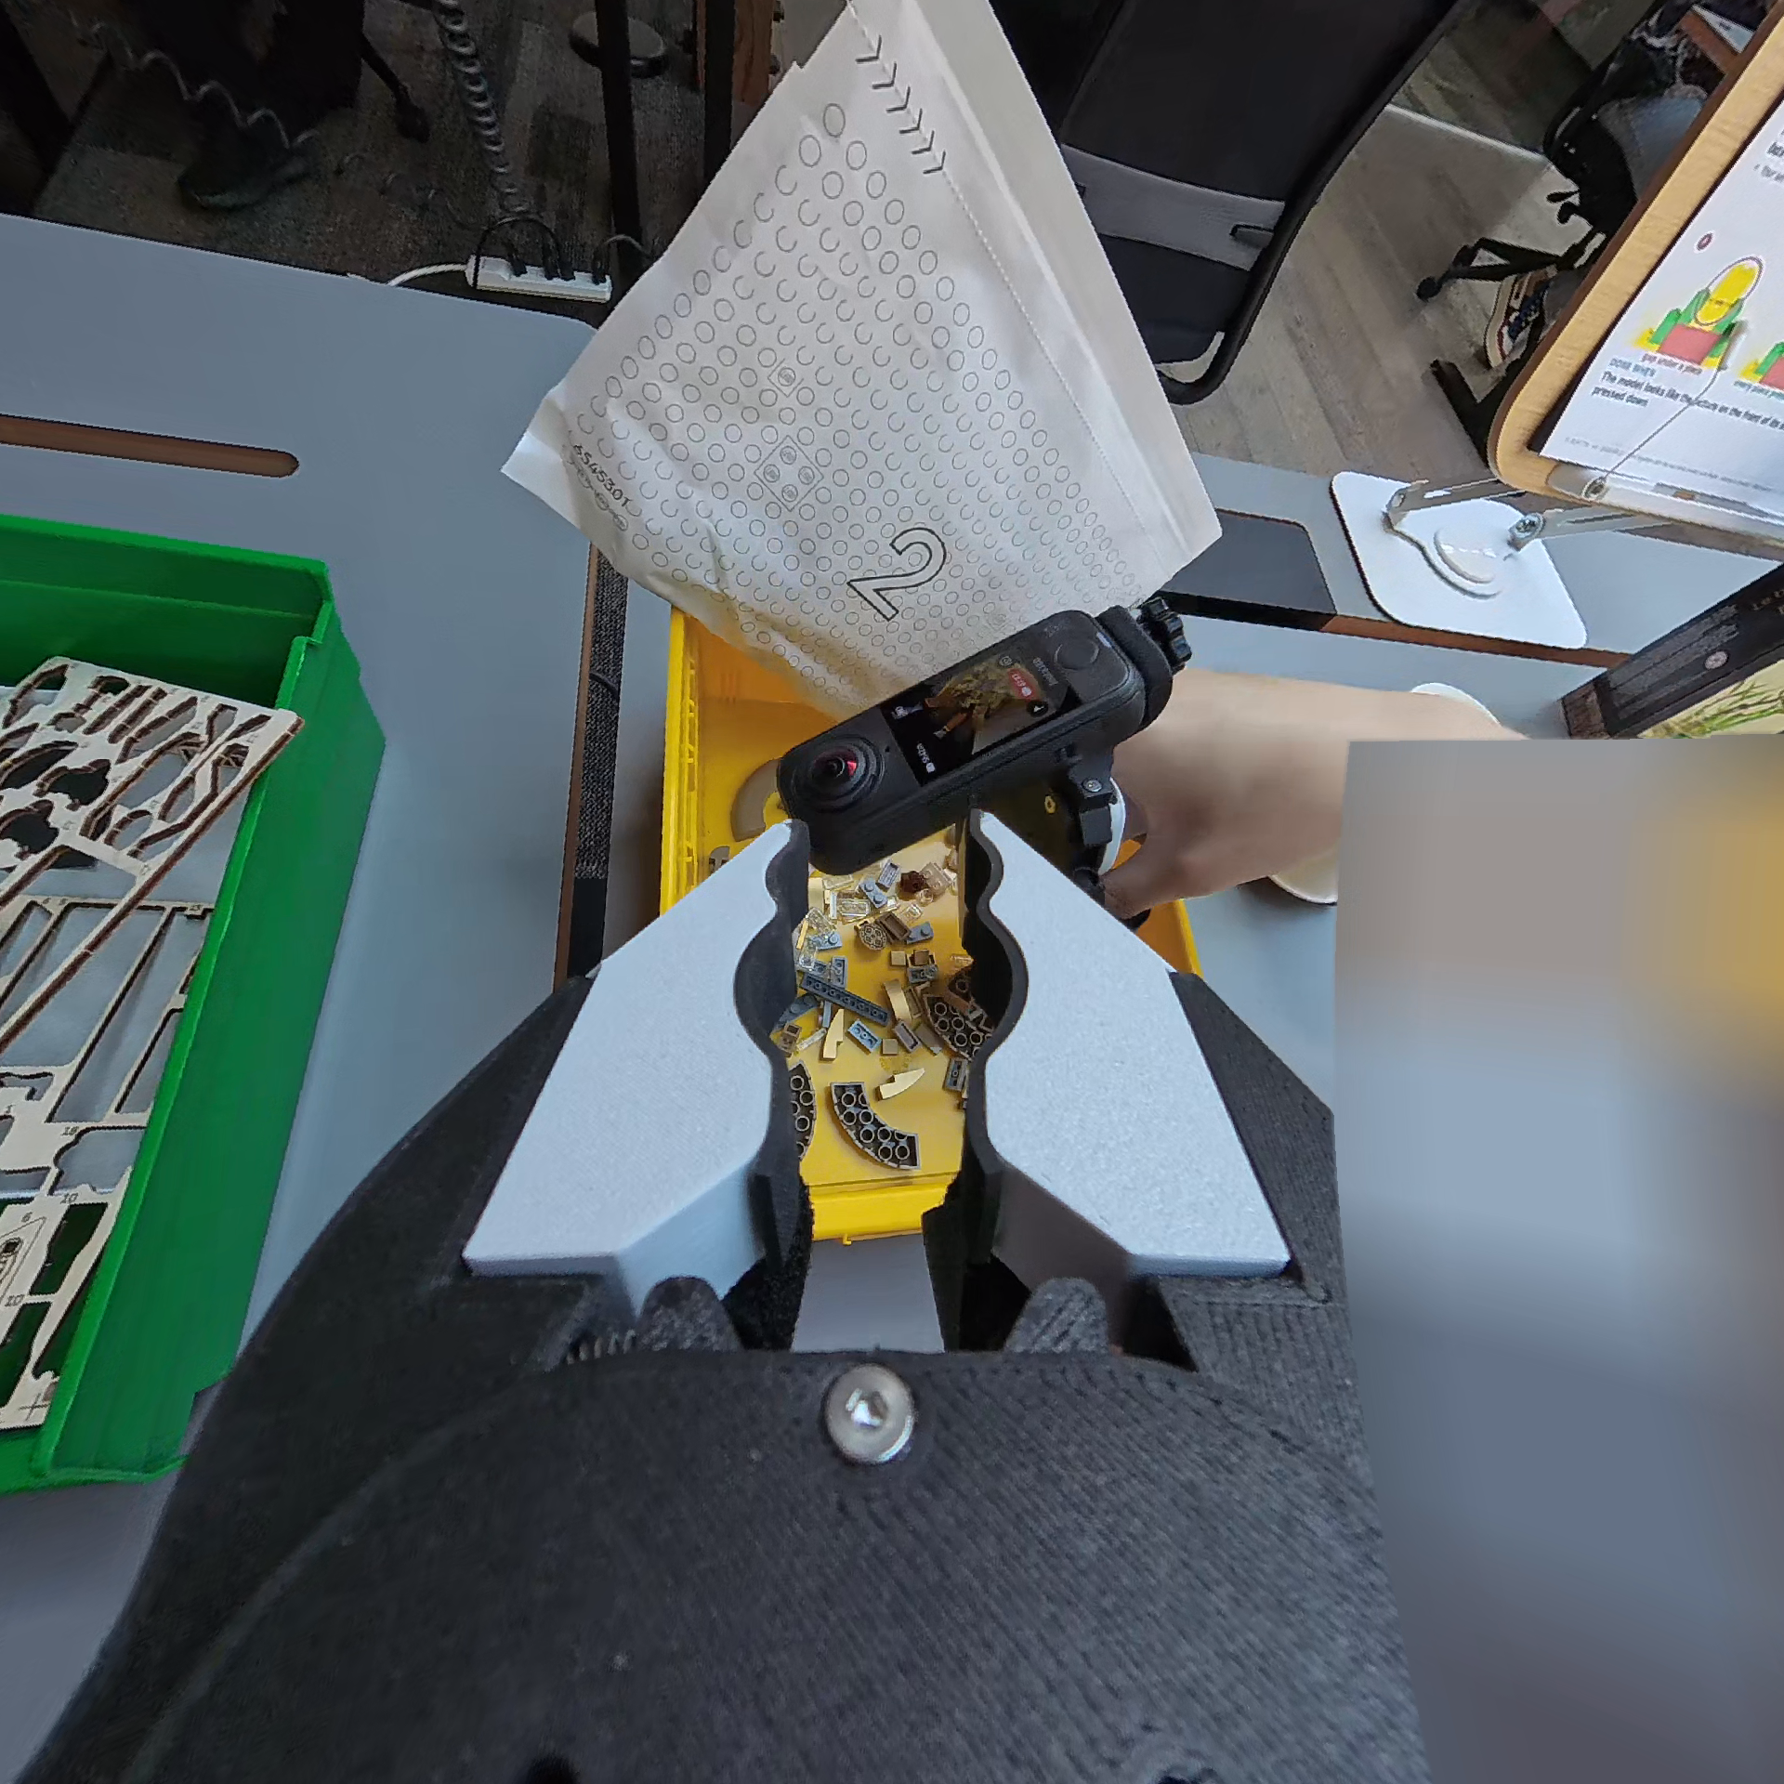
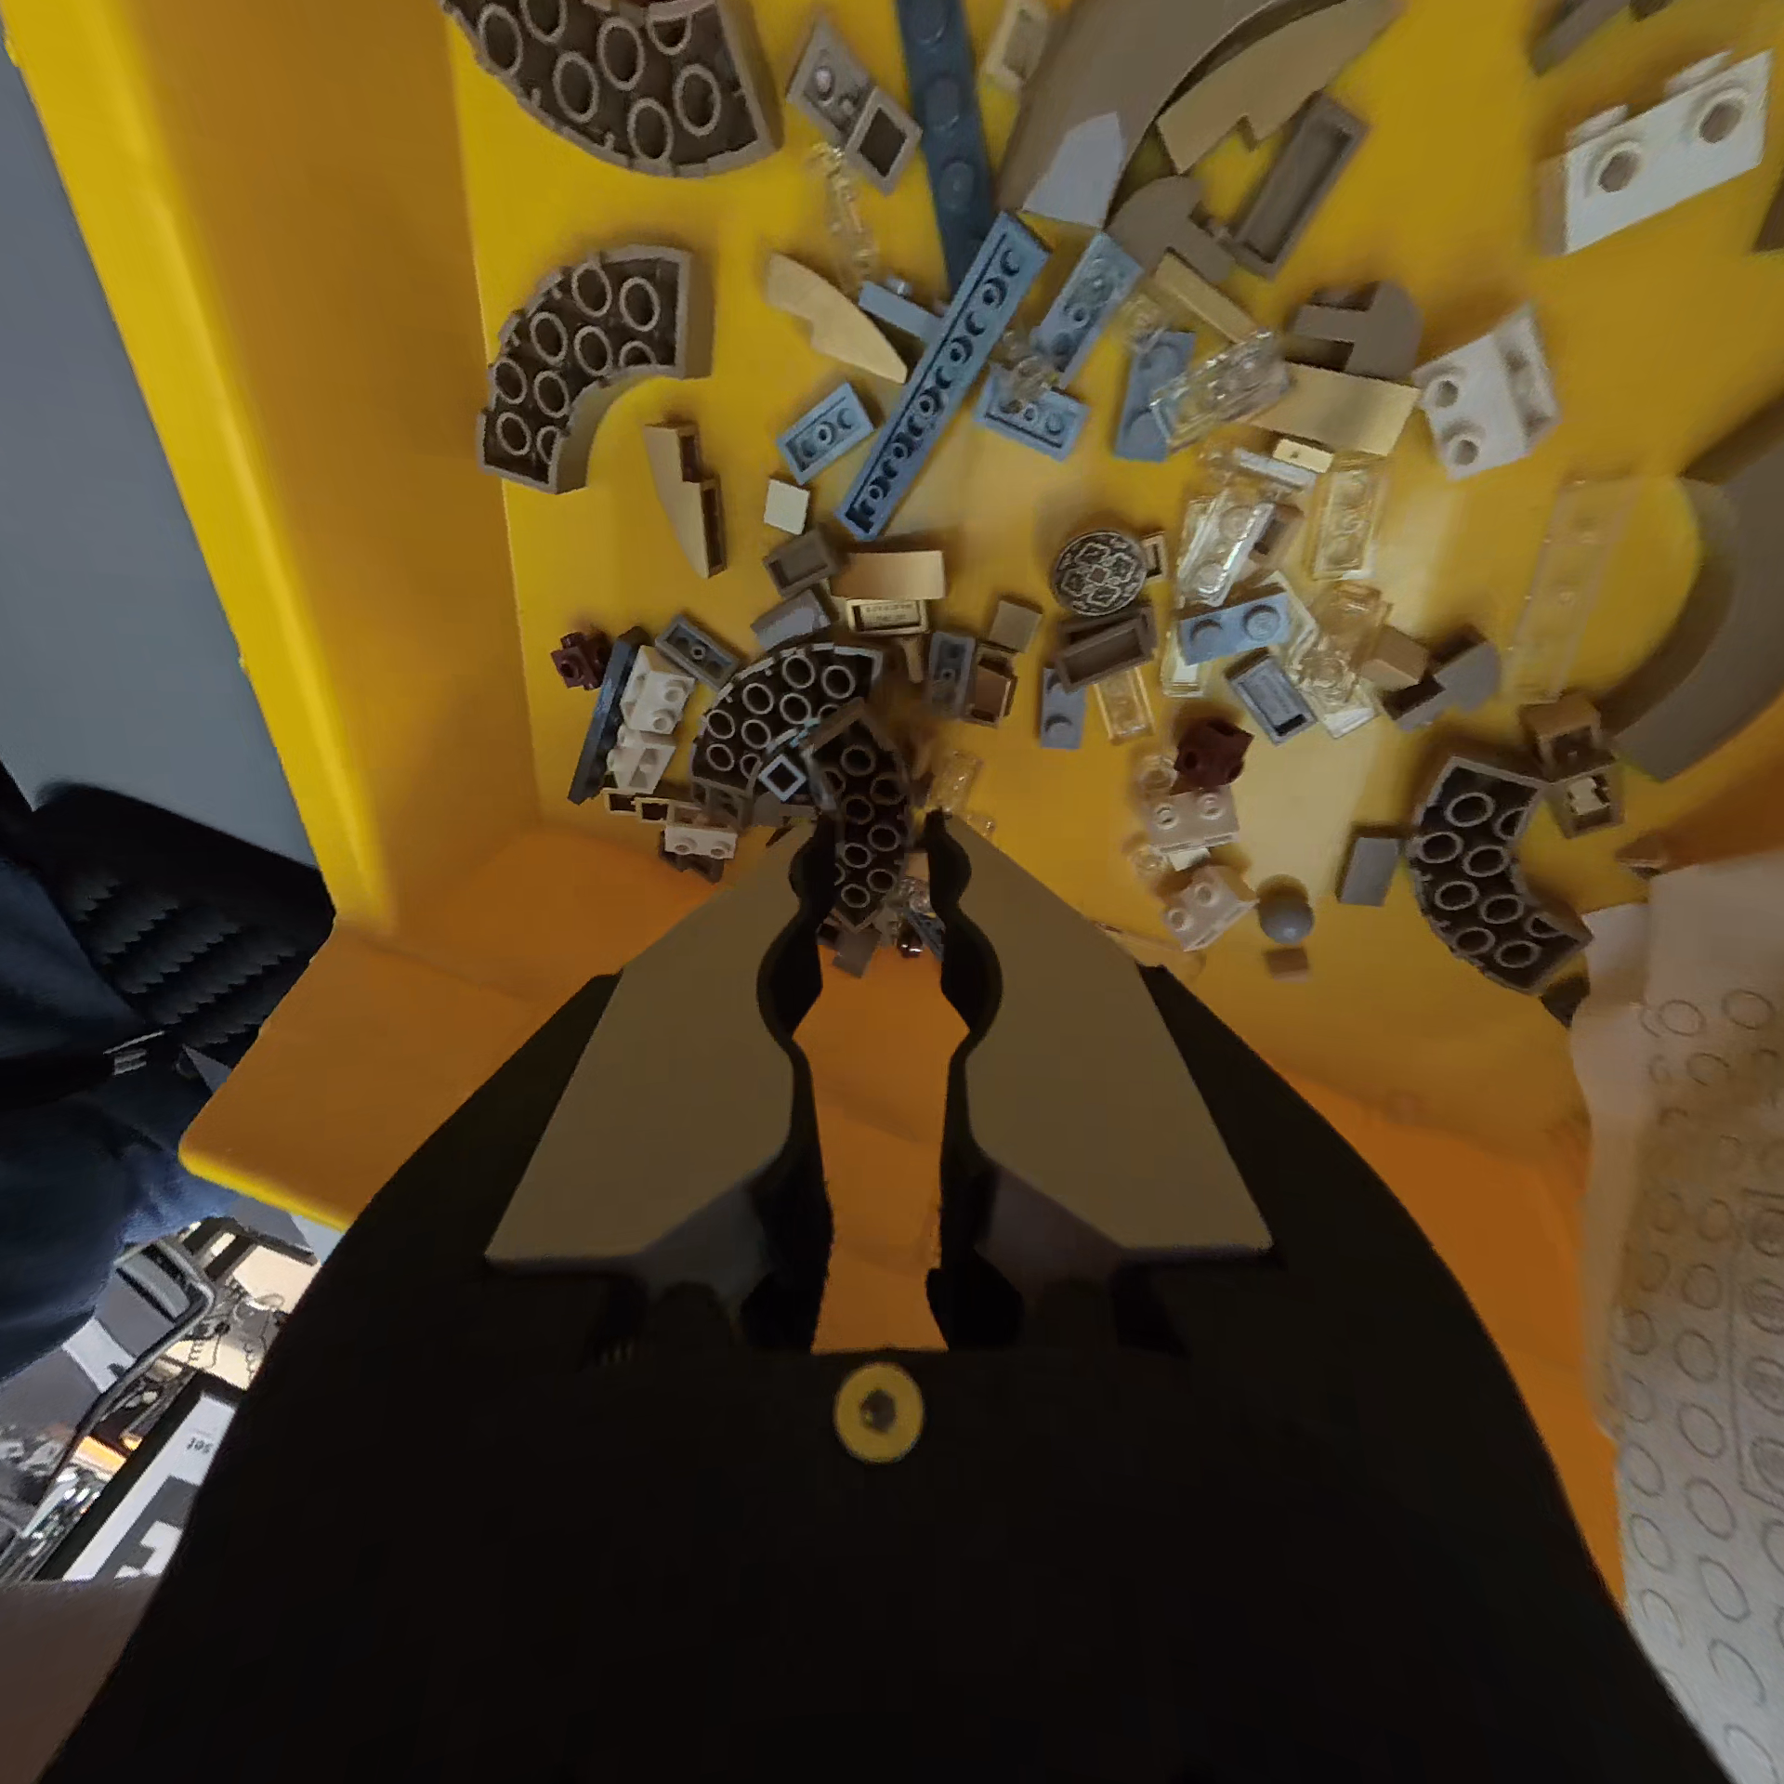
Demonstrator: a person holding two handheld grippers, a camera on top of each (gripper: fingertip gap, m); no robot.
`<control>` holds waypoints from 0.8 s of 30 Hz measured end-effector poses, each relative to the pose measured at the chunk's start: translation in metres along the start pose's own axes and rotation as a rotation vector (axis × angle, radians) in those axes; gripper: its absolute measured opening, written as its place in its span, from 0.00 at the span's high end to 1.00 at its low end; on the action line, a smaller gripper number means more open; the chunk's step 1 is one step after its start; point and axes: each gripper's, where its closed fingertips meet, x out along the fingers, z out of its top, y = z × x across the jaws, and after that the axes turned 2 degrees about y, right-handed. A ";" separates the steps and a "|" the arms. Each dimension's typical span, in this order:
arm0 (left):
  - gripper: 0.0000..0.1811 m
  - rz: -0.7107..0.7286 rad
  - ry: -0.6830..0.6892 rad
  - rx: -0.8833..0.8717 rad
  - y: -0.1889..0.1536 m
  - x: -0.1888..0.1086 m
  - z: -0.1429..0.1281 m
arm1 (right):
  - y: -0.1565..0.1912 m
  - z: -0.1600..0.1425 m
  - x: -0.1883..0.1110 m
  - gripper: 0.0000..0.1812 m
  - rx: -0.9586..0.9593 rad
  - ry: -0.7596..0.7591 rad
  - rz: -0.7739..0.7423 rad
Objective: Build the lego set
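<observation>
A yellow tray (image 2: 319,405) holds several loose lego pieces: dark curved bricks, blue-grey plates, tan slopes and clear plates. My right gripper (image 2: 874,835) is low in the tray, its jaws closed against the two sides of a dark curved brick (image 2: 869,811) that lies partly on another curved brick. In the left wrist view the right gripper's body and camera (image 1: 965,743) sit over the tray (image 1: 869,1187). My left gripper (image 1: 888,850) hovers above the tray's near end, open and empty.
A white paper bag (image 1: 869,386) leans in the tray's far end and shows at the right of the right wrist view (image 2: 1699,1351). A green bin (image 1: 222,965) with wooden sheets stands left. An instruction stand (image 1: 1641,338) is at the back right. My hands' fingertips stand some 25 cm from each other.
</observation>
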 end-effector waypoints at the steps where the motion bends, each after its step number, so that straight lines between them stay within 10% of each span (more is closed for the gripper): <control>1: 0.83 0.000 -0.004 -0.002 0.000 -0.001 0.000 | -0.005 0.004 -0.003 0.86 0.009 -0.022 -0.016; 9: 0.83 0.037 -0.138 -0.020 0.007 -0.018 0.020 | -0.059 0.069 -0.077 0.81 -0.029 -0.462 -0.250; 17: 0.85 0.087 -0.357 -0.001 0.008 -0.049 0.047 | -0.038 0.099 -0.027 0.68 0.050 -0.398 -0.102; 24: 0.81 0.063 -0.218 -0.019 0.009 -0.026 0.031 | -0.040 0.097 -0.012 0.81 0.020 -0.280 -0.142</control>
